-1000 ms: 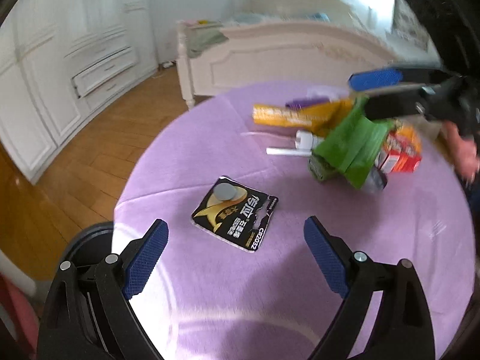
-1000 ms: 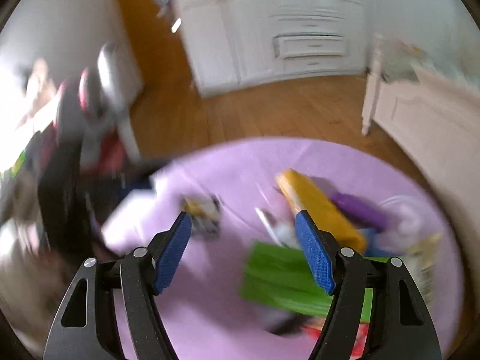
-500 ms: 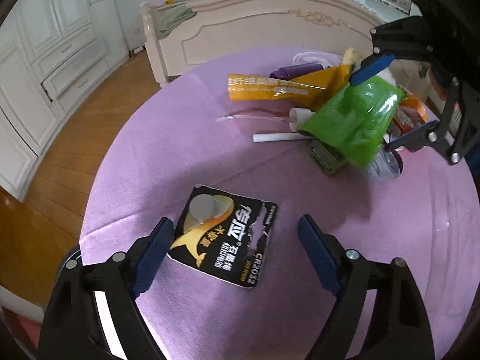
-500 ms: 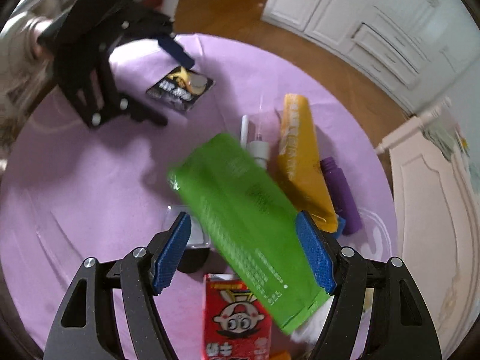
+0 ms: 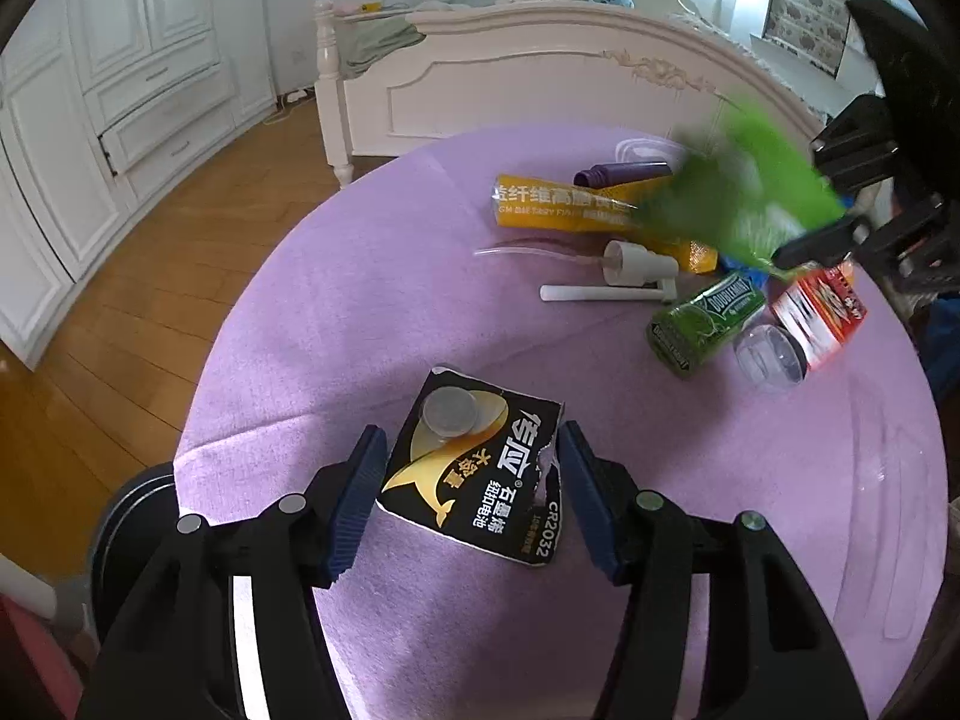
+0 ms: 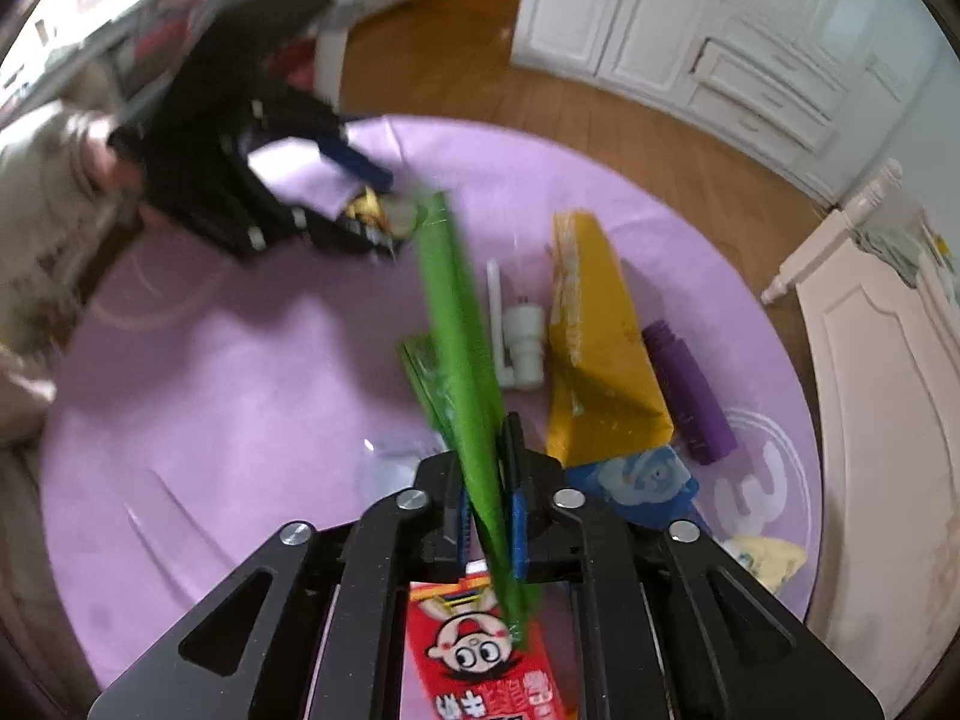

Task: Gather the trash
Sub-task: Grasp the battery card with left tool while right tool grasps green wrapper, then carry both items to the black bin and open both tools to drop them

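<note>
White panelled wardrobes [image 5: 120, 78] are lining the wall above herringbone wood flooring [image 5: 150, 276]. A cream carved bed [image 5: 540, 90] is standing beyond the purple-covered round table [image 5: 360, 312], daylight glaring behind.

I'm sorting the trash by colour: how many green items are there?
2. A green pouch clamped in the right gripper, and a green gum pack lying on the purple cloth beside the red carton. More could hide under the pile.

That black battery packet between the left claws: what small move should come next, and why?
Probably close a little more. The left gripper has just been closing around the battery packet, which lies flat on the purple tablecloth; its pads flank the edges without clearly pinching yet. The right gripper is shut on a green wrapper, so it is busy.
</note>
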Tool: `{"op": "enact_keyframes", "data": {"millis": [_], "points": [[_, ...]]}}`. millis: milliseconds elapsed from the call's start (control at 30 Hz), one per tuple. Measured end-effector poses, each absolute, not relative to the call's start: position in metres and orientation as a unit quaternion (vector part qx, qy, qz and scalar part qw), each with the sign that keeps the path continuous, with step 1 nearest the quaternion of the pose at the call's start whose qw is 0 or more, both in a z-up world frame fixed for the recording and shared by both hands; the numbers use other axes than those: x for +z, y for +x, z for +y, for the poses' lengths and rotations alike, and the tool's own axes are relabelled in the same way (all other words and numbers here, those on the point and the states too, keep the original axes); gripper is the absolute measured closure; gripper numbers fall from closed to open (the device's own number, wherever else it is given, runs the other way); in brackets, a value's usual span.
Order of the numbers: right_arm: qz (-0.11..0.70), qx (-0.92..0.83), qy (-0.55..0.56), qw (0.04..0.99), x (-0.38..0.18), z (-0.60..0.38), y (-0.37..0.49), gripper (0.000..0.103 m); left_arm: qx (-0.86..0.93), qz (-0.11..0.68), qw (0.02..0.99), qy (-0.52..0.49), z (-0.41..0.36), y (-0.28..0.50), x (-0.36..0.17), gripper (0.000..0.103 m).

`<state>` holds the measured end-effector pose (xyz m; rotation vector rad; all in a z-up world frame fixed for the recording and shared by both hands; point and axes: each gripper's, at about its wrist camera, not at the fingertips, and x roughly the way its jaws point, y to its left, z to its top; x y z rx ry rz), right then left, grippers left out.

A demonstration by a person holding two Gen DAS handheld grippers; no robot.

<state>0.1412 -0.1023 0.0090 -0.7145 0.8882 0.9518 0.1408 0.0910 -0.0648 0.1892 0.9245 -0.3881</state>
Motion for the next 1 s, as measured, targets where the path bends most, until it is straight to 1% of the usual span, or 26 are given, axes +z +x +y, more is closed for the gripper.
{"op": "enact_keyframes", "data": {"millis": [133,167,200,233,400,500,733,833,1000], "points": [[0.400,0.438,-0.236,0.770,0.030,-0.117,0.135,0.096,-0.185,0.443,0.873,0.087,0.087,0.137,-0.063,0.047],[0.401,0.436,-0.209,0.778,0.034,-0.120,0.134,0.096,-0.184,0.442,0.874,0.086,0.087,0.135,-0.063,0.052],[0.405,0.434,-0.176,0.785,0.037,-0.124,0.135,0.096,-0.201,0.443,0.871,0.067,0.087,0.134,-0.062,0.092],[0.409,0.433,-0.135,0.792,0.039,-0.129,0.137,0.096,-0.204,0.444,0.871,0.047,0.088,0.134,-0.060,0.095],[0.422,0.421,-0.008,0.803,0.034,-0.139,0.144,0.096,-0.175,0.436,0.882,0.025,0.087,0.129,-0.060,0.095],[0.423,0.410,0.027,0.808,0.031,-0.144,0.140,0.096,-0.167,0.437,0.884,0.015,0.089,0.127,-0.061,0.096],[0.421,0.401,0.091,0.808,0.020,-0.152,0.130,0.096,-0.161,0.410,0.897,-0.025,0.102,0.111,-0.046,0.098],[0.422,0.398,0.107,0.808,0.015,-0.153,0.121,0.096,-0.160,0.392,0.905,-0.041,0.104,0.104,-0.033,0.100],[0.422,0.395,0.122,0.807,0.012,-0.151,0.117,0.096,-0.166,0.364,0.914,-0.061,0.108,0.091,-0.011,0.101]]}}
